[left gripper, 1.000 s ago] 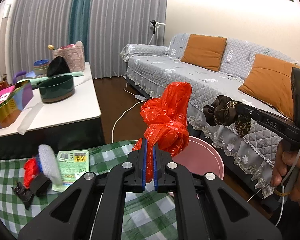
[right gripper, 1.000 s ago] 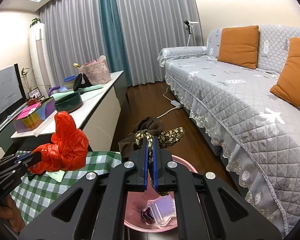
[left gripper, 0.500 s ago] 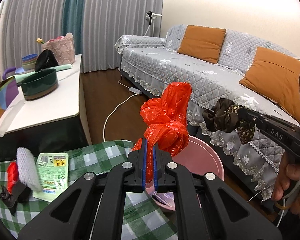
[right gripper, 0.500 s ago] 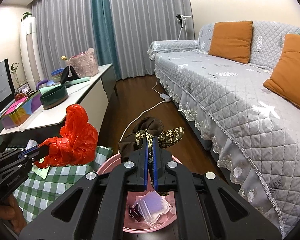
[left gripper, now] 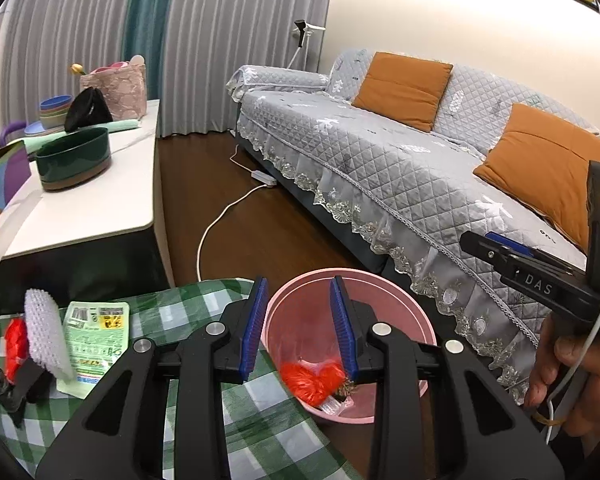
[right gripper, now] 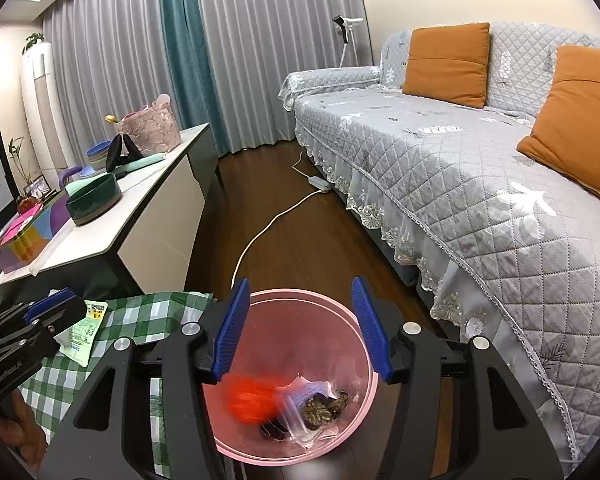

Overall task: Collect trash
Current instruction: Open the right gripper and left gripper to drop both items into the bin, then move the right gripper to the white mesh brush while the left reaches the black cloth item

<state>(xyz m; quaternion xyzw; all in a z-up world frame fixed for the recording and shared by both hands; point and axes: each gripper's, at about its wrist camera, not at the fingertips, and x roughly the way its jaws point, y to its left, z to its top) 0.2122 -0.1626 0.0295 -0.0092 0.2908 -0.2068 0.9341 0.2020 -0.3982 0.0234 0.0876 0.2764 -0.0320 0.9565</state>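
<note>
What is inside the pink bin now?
Inside the pink bin lie a red plastic bag, a brown patterned scrunchie, a clear plastic package and something small and black. Whatever lies beneath them is covered.

The letters "DAS" stood in white on the black side of the right gripper (left gripper: 496, 250), as seen from the left wrist camera. The green packet (left gripper: 94, 344) on the checked cloth (left gripper: 260, 432) carried printed text, a barcode and a yellow patch, all too small to read. A pale line of print ran along the left gripper (right gripper: 50, 312) in the right wrist view, too blurred to make out.
</note>
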